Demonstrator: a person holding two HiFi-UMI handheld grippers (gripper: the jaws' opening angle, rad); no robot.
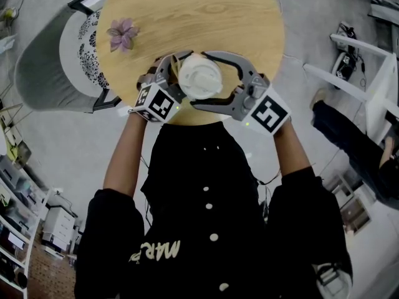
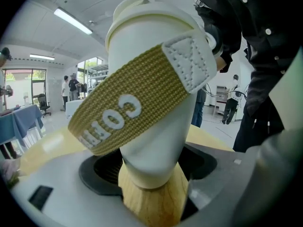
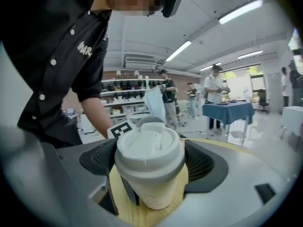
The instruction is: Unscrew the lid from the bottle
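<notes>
A white bottle with a white lid [image 1: 199, 76] hangs over the near edge of the round wooden table [image 1: 187, 17], tilted. In the left gripper view a woven tan strap [image 2: 128, 108] crosses its body [image 2: 156, 136]. My left gripper [image 1: 181, 81] comes in from the left and is shut on the narrow lower body [image 2: 151, 169], with a pad on either side. From the right, my right gripper [image 1: 202, 80] reaches round the top. Its dark pads press both sides of the lid [image 3: 149, 150], so it is shut on it [image 3: 150, 162].
A purple flower [image 1: 123, 34] lies on the table's left part. A grey chair with a patterned cushion [image 1: 56, 61] stands left of the table. A white frame [image 1: 374, 86] and a seated person's leg [image 1: 349, 136] are at the right. Several people stand in the background.
</notes>
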